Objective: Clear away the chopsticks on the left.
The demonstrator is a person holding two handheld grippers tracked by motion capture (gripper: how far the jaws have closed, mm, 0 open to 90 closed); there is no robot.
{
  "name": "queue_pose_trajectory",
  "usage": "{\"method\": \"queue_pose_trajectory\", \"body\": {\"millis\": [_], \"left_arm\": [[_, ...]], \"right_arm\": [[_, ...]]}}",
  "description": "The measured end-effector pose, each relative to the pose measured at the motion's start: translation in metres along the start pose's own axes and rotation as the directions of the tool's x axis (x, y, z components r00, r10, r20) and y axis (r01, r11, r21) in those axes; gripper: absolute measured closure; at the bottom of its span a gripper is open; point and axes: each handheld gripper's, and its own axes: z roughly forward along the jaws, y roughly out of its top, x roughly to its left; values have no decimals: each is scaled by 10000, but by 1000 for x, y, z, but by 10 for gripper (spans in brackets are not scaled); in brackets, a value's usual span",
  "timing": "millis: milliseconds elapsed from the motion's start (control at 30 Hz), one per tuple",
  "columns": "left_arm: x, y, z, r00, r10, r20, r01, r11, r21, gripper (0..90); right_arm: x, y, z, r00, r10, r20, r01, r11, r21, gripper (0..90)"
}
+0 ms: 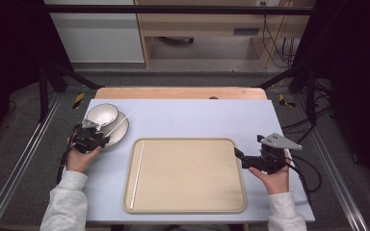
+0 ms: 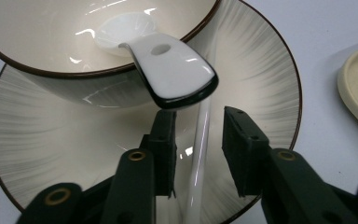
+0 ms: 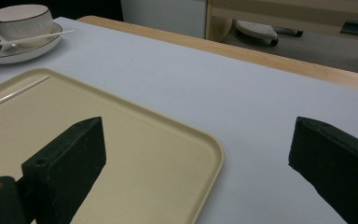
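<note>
Up by the tray's (image 1: pixel 185 175) far left corner, the left gripper (image 2: pixel 198 149) sits partly open around a white chopstick (image 2: pixel 199 154) on the plate (image 2: pixel 261 70). Right gripper (image 3: pixel 196 163) gapes wide over the tray's right edge, holding nothing.

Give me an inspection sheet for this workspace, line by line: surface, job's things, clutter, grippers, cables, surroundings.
Surface: pale blue table top with a wooden edge at the far side.
Job's things: beige tray holding one white chopstick along its left side; bowl on a plate; white spoon resting in the bowl; second chopstick lying on the plate.
Clutter: nothing seen.
Grippers: left gripper open, jaws either side of the chopstick on the plate; right gripper open over the tray's right edge, holding nothing.
Cables: black cable trailing from the right gripper.
Surroundings: grey floor, wooden furniture beyond the table.
</note>
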Motion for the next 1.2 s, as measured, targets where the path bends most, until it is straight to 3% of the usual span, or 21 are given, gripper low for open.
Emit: {"method": "queue_pose_trajectory", "body": {"millis": [333,500,667,933,1200], "left_arm": [[0,0,3,9998,-77,179,75,9999,124,803],[-2,0,3,9992,-108,375,104,9999,123,831],[-5,1,1,9996,44,289,-51,9996,264,840],[-13,3,-10,9995,-42,327,48,9998,-197,843],[-30,3,-22,9996,-98,260,111,9987,-499,843]], "right_arm": [[1,0,1,10000,3,14,-3,10000,52,43],[1,-1,2,10000,-32,-1,32,10000,89,43],[1,0,1,10000,-18,-10,19,10000,69,43],[1,0,1,10000,-35,-3,35,10000,70,43],[0,0,-1,10000,-45,11,45,10000,-6,43]]}}
